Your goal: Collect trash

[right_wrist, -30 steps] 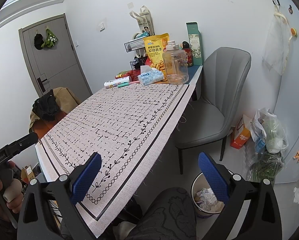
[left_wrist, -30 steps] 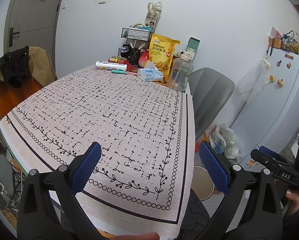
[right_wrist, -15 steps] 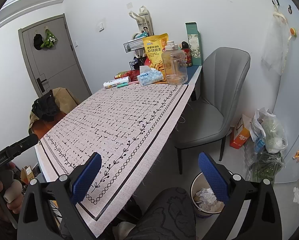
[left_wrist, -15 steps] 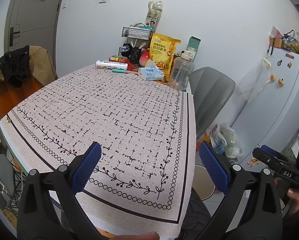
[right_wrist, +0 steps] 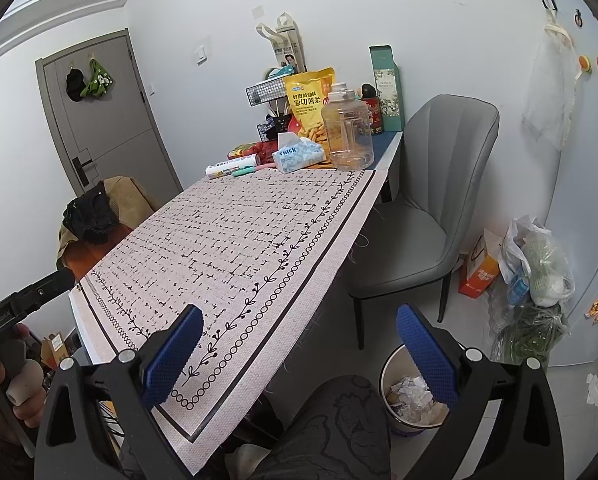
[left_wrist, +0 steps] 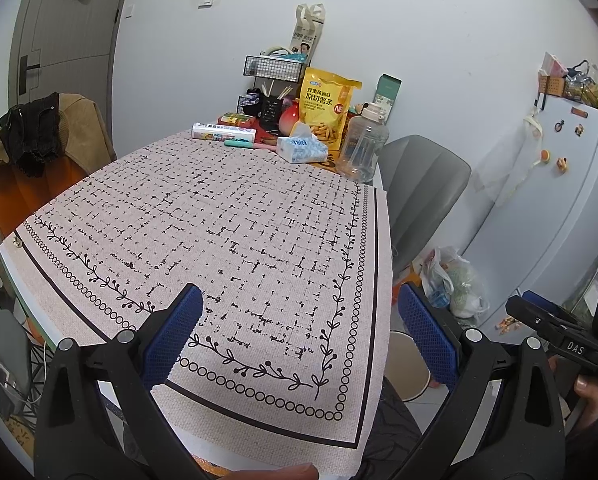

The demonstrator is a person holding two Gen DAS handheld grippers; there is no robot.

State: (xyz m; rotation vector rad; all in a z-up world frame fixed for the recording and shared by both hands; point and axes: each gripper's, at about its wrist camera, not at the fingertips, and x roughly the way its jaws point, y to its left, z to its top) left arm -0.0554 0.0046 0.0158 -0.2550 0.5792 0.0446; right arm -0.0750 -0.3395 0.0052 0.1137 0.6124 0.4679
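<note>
Since a second ago little has shifted: both my left gripper (left_wrist: 299, 336) and right gripper (right_wrist: 299, 344) stay spread and empty, tablecloth (left_wrist: 227, 232) bare, bin (right_wrist: 409, 400) holding paper.

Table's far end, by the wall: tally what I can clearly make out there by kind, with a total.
Yellow snack bag: 1
Clear water jug: 1
Tissue pack: 1
Tall green box: 1
White roll: 1
Wire basket: 1
Total: 6. Smaller items behind them are too cluttered to count.
</note>
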